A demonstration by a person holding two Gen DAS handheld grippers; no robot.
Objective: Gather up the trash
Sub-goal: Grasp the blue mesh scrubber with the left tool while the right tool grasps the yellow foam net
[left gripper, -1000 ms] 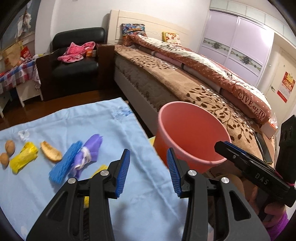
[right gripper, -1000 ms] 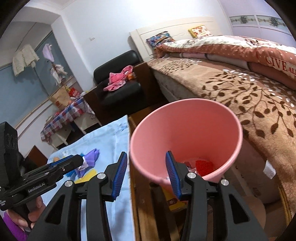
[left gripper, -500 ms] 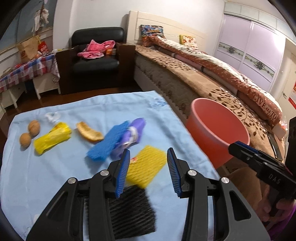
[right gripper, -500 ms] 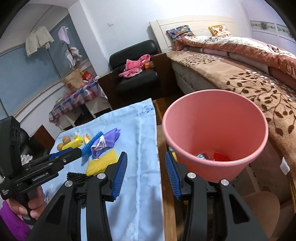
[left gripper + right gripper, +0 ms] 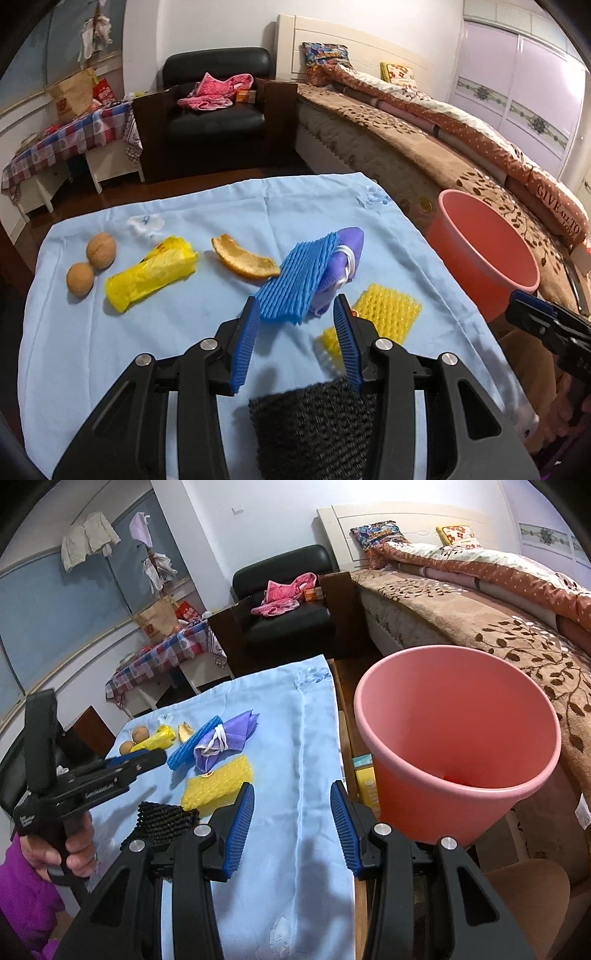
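I have swung my left tool [image 5: 294, 345] away from the pink bucket [image 5: 480, 254] and back over the counter [image 5: 110, 332]; it now hangs released and empty just short of the blue foam net [image 5: 299, 280] near the counter's middle. My right tool [image 5: 291, 829] has turned the same way, also released, holding nothing, over the counter's right edge beside the bucket. The drop looks done, with something red, hard to make out, in the bucket. The yellow net [image 5: 384, 314] and black net [image 5: 314, 428] wait near the front edge.
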